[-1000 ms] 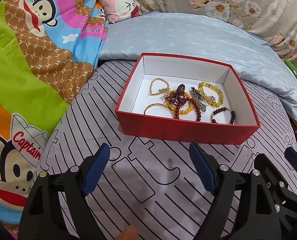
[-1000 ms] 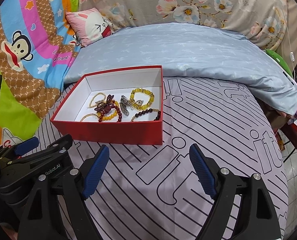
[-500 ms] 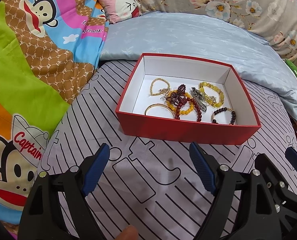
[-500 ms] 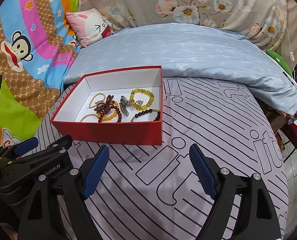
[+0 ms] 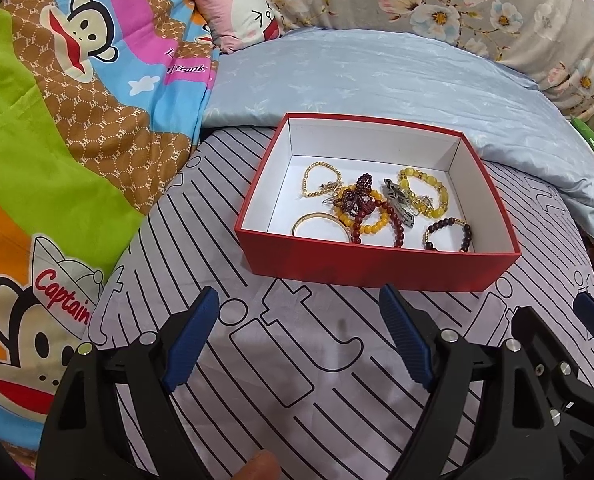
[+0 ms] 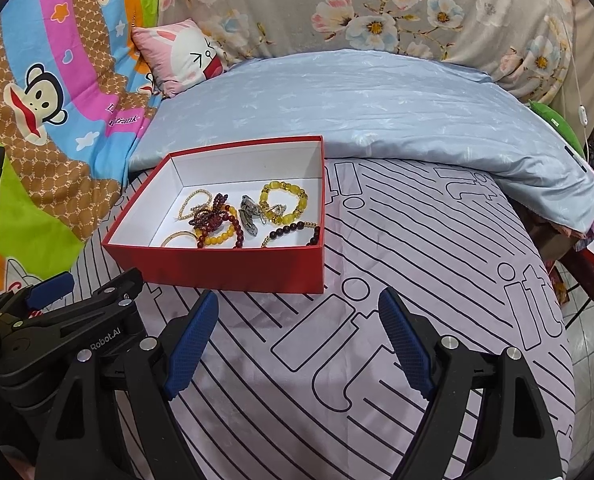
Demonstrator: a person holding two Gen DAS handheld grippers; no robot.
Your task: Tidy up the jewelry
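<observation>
Striped bedsheet (image 5: 281,364): red box (image 5: 377,268) just beyond open left hand-held gripper (image 5: 299,344).

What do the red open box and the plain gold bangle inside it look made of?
Red open box: likely cardboard, matte red outside, white inside; thin straight walls, crisp folded corners.
Plain gold bangle: probably polished metal; smooth rigid hoop with a bright gleam, no beads.

two wrist views, angled down, sharing red box (image 5: 377,268)

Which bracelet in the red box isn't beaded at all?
The plain gold bangle, a smooth solid ring lying against the near wall of the box. Every other bracelet there is strung with beads.
</observation>
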